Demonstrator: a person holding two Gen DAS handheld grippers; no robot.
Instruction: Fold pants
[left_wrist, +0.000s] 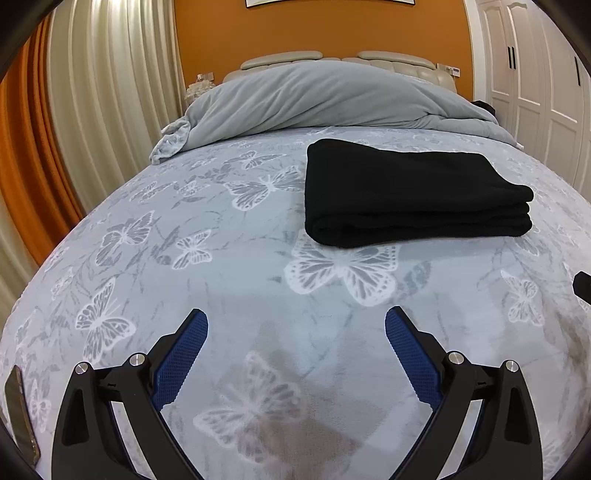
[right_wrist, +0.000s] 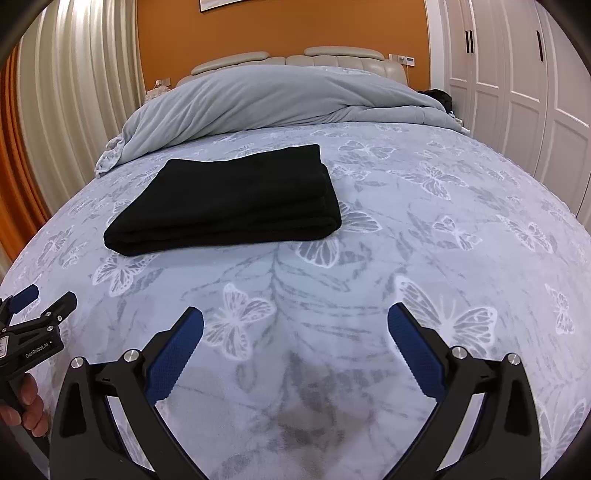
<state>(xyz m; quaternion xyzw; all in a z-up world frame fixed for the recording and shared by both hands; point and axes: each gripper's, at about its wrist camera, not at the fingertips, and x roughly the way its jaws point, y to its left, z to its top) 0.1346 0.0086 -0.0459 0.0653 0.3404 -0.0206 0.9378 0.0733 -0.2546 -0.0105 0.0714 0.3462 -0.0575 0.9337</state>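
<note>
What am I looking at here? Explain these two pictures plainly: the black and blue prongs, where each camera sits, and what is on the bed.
The prongs are the fingers of two hand-held grippers, one in each of a person's hands. Each carries a camera looking forward along its fingers. One picture looks out from the left hand-held gripper, the other from the right hand-held gripper. Both are open and hold nothing. On the butterfly-print bedspread lie the black pants, already folded into a neat stack. A grey duvet is bunched by the headboard.

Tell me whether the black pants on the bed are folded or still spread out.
Folded. The black pants lie as a compact rectangle on the butterfly bedspread, with stacked layers showing along the near edge. Neither open gripper touches them.
</note>
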